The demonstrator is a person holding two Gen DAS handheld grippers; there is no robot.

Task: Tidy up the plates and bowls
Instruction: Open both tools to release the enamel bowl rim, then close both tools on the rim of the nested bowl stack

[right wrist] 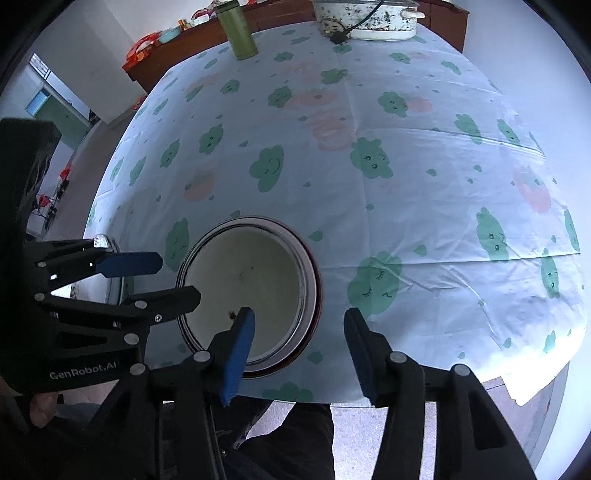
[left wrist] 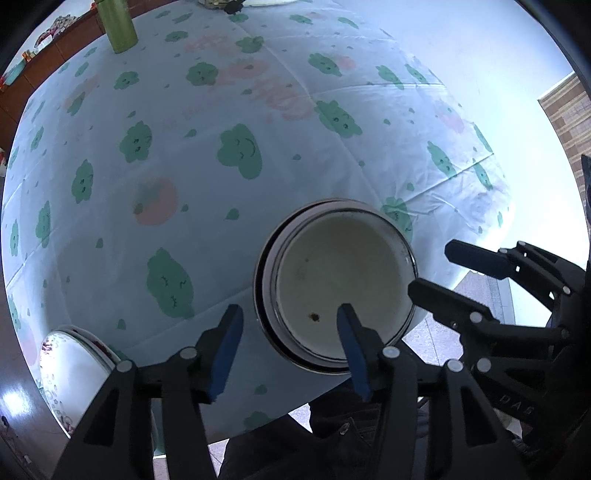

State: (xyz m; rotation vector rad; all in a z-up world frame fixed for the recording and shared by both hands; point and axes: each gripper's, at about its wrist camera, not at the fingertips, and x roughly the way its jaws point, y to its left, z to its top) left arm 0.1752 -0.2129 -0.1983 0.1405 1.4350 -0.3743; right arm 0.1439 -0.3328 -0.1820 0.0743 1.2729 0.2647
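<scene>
A cream bowl (left wrist: 332, 273) (right wrist: 251, 280) sits nested in a dark-rimmed dish near the front edge of the table. My left gripper (left wrist: 289, 315) (right wrist: 176, 277) straddles the bowl's left rim, one blue pad outside and one inside, with the pads not pressing. My right gripper (right wrist: 298, 314) (left wrist: 436, 269) straddles the right rim the same way, its jaws apart. A flower-patterned plate (left wrist: 74, 362) lies to the left at the table's edge, partly hidden behind the left gripper in the right wrist view.
The tablecloth (left wrist: 240, 147) has green clouds and pink fruit printed on it. A green tumbler (left wrist: 118, 26) (right wrist: 240, 33) stands at the far side. A white speckled cooker (right wrist: 369, 18) with a black cord sits at the back. A person's dark trousers (right wrist: 295, 435) are below the front edge.
</scene>
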